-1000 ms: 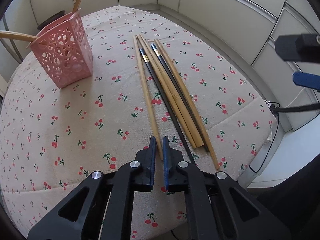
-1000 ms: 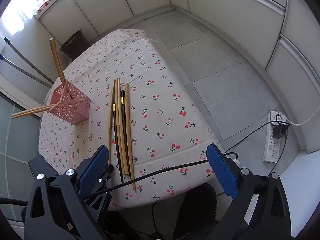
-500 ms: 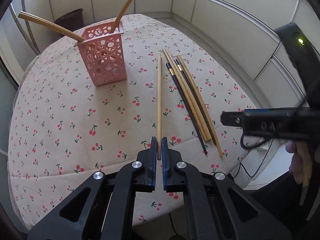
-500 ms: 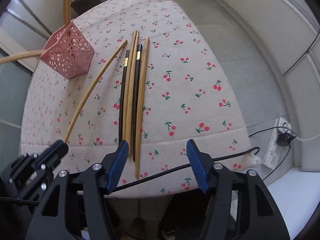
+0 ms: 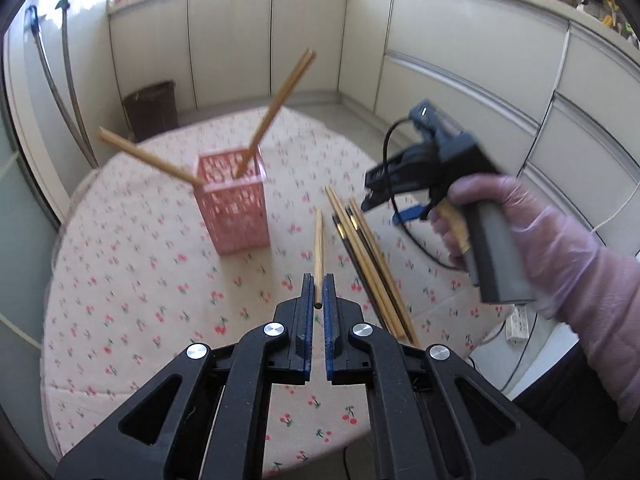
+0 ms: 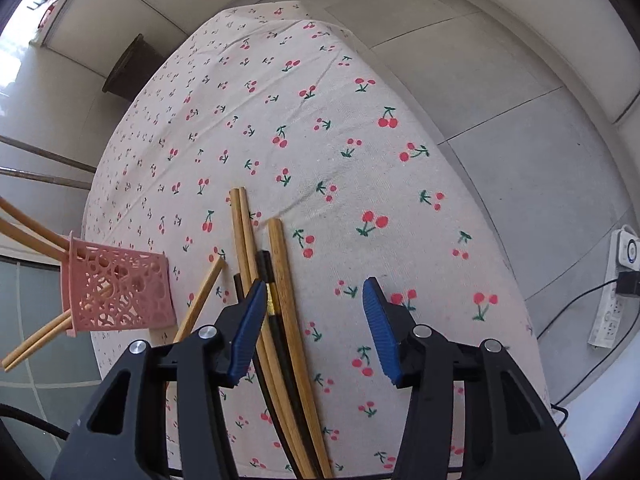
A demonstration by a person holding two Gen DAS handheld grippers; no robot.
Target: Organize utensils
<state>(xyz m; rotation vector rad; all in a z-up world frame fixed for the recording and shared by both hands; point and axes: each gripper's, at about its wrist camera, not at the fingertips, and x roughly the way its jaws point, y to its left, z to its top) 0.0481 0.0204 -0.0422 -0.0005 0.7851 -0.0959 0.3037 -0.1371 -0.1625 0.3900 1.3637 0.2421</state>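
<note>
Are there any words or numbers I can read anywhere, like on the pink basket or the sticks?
None: no readable text shows in either view.
Pink basket: only a cut-out hole pattern, no writing.
Chopsticks on the table: gold bands on the dark ones, no letters to be made out.
Tablecloth: cherry print only.
Power strip on the floor: any markings are too small to read.

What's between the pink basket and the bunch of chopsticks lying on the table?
One bamboo chopstick, pinched at its near end by the left gripper. It shows between the pink basket and the bunch of chopsticks in both wrist views.
</note>
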